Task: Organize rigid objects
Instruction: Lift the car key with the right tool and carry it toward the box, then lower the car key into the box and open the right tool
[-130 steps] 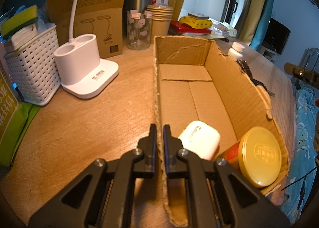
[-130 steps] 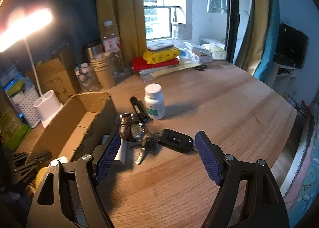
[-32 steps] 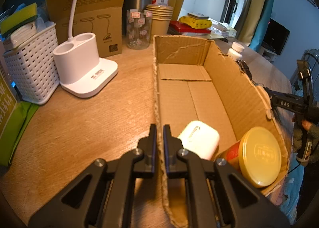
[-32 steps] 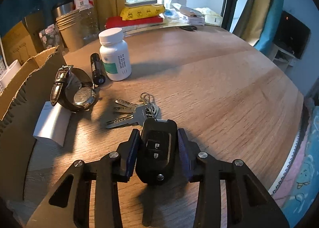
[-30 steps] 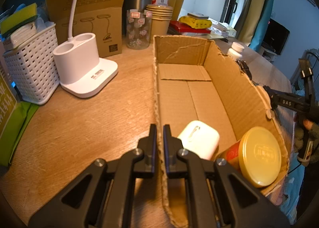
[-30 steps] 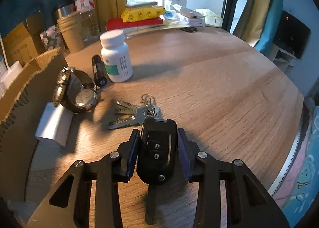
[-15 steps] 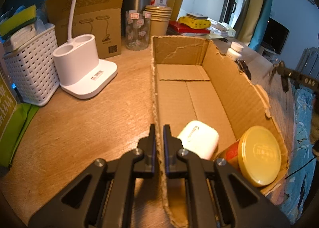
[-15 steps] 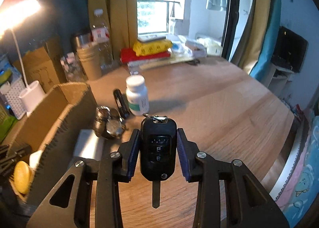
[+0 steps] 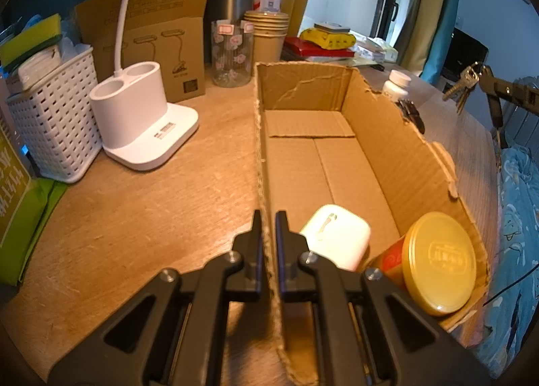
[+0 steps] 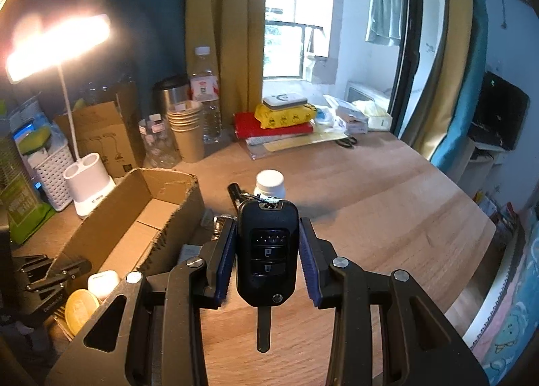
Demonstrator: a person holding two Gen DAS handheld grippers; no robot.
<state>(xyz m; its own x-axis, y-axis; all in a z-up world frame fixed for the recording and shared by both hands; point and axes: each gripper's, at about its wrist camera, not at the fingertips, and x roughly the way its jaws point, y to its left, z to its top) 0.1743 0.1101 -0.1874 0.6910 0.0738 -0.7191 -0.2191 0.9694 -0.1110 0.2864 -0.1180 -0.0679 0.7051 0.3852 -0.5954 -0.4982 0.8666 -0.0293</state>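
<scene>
My right gripper (image 10: 266, 251) is shut on a black car key fob (image 10: 267, 251) and holds it high above the table; its bunch of keys (image 9: 463, 86) hangs in the air in the left wrist view. My left gripper (image 9: 268, 241) is shut on the near left wall of the open cardboard box (image 9: 387, 136). The box (image 10: 114, 227) holds a white earbud case (image 9: 337, 241) and a gold-lidded jar (image 9: 438, 261) at its near end. A white pill bottle (image 10: 269, 183), a black cylinder (image 9: 412, 113) and a watch, mostly hidden, lie on the table right of the box.
A white lamp base (image 9: 141, 126), a white basket (image 9: 50, 123), a brown carton (image 9: 158, 38), a glass jar (image 9: 232, 52), stacked paper cups (image 9: 267, 35) and bottles stand behind and left of the box. Books and packets (image 10: 283, 119) lie at the back. The table edge (image 10: 485, 288) curves on the right.
My right gripper closed on the key fob on the table, then lifted it with the keys high and toward the box. My left gripper stayed clamped on the box wall.
</scene>
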